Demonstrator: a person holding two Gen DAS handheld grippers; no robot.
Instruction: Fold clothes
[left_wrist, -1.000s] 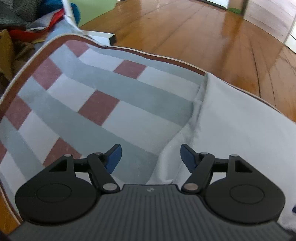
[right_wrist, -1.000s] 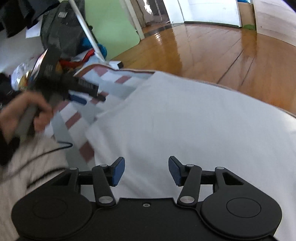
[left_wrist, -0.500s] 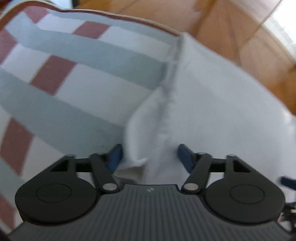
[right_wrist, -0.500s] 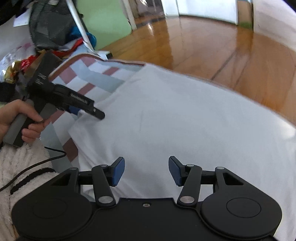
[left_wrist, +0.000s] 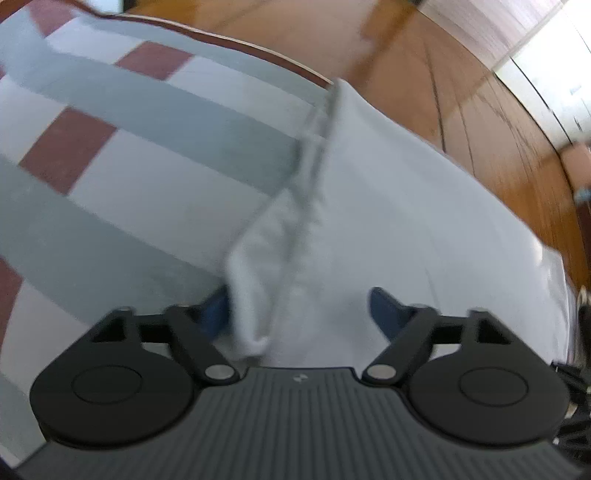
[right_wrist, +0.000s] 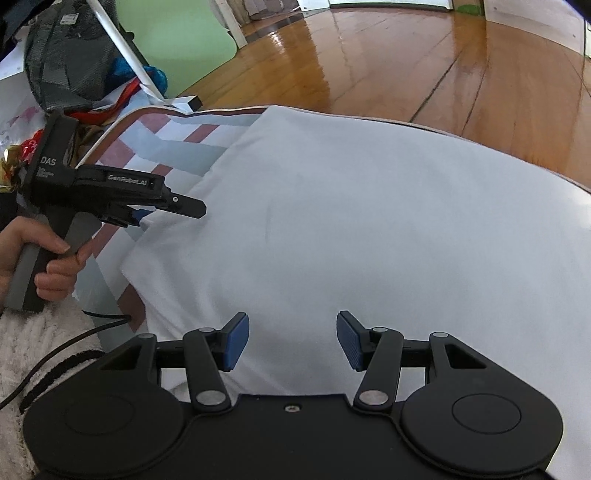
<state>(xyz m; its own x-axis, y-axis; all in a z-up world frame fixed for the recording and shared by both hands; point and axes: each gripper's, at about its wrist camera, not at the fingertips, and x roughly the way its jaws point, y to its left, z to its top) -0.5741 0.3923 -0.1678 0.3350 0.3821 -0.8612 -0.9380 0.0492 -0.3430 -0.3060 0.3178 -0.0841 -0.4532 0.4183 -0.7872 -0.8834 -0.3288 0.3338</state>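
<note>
Checked mat, white garment between left hand-held gripper

Your left wrist view looks low and close along its fingers at the cloth's edge on the mat. Your right wrist view sits higher, facing the floor, catching the left gripper at frame left. Both share cloth and mat.

Black grippers, blue-padded jaws, fuzzy white sleeve.
</note>
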